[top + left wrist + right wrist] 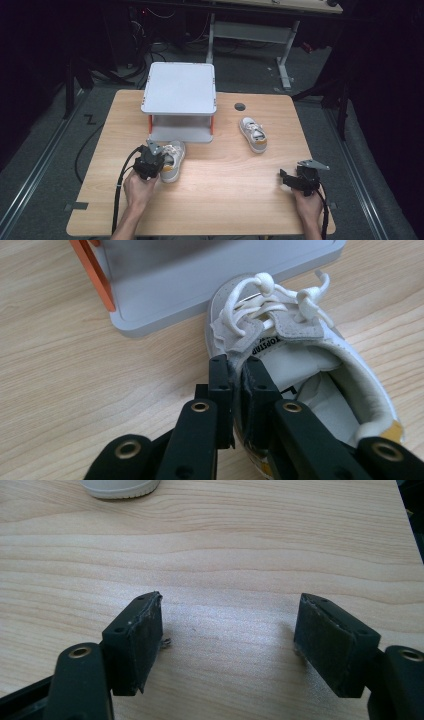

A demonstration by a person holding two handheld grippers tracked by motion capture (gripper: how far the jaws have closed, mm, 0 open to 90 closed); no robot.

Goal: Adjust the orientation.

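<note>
Wooden table [225, 200]: 2 shoes [253, 134], rack [180, 89]

Printed strip inside near shoe [300, 365], by tongue: "TOPSTAR", partly hidden. Black "Z" mark on floor [90, 119].

Matt suede-and-cloth shoe [300, 365], smooth wood-grain table [60, 365]

Light is pooling on the table [210, 175] from overhead, while everything around it is sinking into near black, so I'm barely making out the floor and cables behind. The high view is looking soft and a bit grainy. Both gripper views are coming through bright and even, with the wood grain sharp. The black arms at the bottom edge are going slightly blurry, and I'm seeing only faint, short shadows under the pads.
</note>
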